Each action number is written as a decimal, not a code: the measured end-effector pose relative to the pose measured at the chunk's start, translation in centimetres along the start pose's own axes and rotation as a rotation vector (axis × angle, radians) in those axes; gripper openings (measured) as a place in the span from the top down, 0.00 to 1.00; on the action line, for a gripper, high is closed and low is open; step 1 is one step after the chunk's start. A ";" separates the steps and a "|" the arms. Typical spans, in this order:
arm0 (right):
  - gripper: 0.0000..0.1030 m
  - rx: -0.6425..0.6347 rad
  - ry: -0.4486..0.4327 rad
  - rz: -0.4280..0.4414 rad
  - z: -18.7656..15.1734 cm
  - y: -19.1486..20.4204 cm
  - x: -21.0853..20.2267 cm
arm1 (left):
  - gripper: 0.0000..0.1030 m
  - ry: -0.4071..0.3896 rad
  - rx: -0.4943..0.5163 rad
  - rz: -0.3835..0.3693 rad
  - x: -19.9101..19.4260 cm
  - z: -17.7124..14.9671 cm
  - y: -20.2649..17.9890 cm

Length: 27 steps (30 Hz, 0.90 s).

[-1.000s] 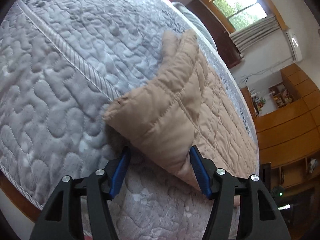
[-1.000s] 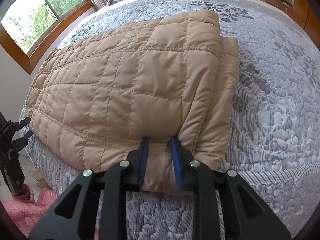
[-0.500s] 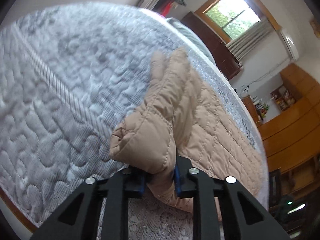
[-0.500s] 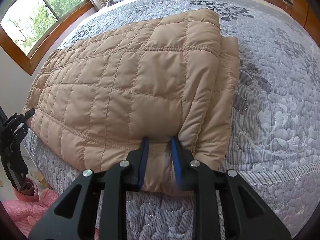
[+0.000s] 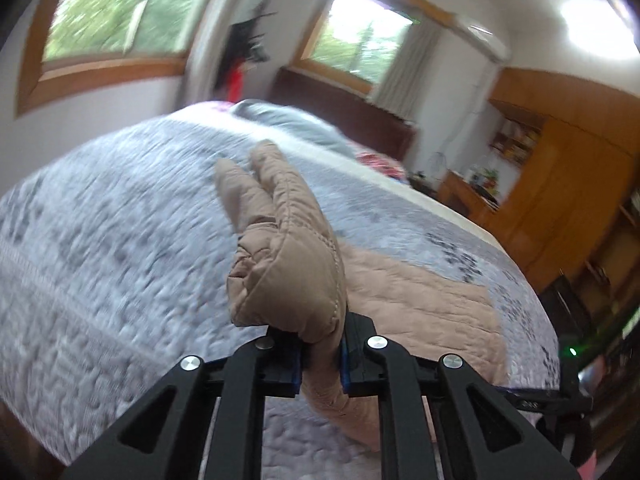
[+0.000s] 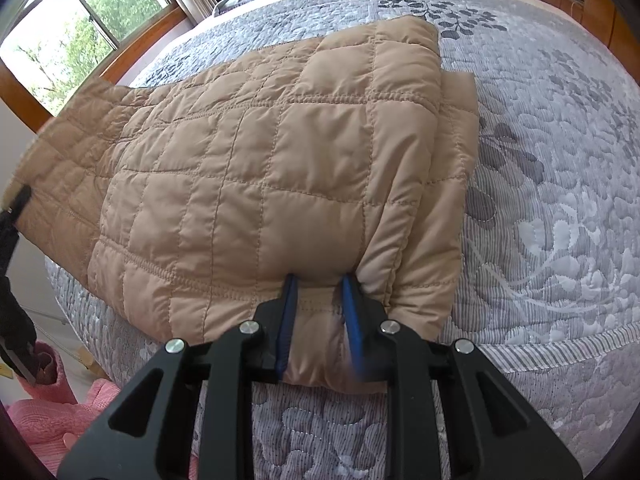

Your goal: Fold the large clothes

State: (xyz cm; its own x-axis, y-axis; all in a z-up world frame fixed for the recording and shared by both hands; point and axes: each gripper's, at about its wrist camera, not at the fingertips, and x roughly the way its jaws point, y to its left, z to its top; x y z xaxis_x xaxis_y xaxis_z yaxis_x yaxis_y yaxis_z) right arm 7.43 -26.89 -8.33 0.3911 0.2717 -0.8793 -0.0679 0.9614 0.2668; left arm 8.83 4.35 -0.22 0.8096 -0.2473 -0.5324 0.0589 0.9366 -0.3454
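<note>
no legible text, label or number in either view

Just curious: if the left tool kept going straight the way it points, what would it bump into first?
The left tool is closing on a raised fold of the tan jacket, so that fold comes first. Past it the line probably meets the bed, though depth is unclear.
</note>
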 end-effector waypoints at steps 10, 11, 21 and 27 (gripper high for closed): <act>0.77 -0.007 -0.002 0.025 0.0 -0.5 -0.2 | 0.87 0.103 0.346 -0.185 3.3 -1.0 -10.8; 0.77 -0.008 -0.003 0.028 -0.1 -0.5 -0.3 | 0.87 0.127 0.363 -0.202 4.0 -1.3 -11.5; 0.77 -0.008 -0.006 0.057 -0.3 -1.1 -0.6 | 0.87 0.334 0.488 -0.251 10.7 -5.6 -15.8; 0.77 -0.009 -0.002 0.063 -0.1 -1.4 -0.7 | 0.85 0.372 0.568 -0.246 13.1 -8.3 -16.2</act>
State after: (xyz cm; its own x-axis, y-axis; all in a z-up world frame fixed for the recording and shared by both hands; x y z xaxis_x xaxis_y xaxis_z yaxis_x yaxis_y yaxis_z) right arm 7.16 -28.44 -8.16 0.3873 0.3317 -0.8602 -0.1007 0.9427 0.3181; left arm 13.63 -16.07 -7.99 0.4872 -0.4415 -0.7535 0.5904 0.8023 -0.0883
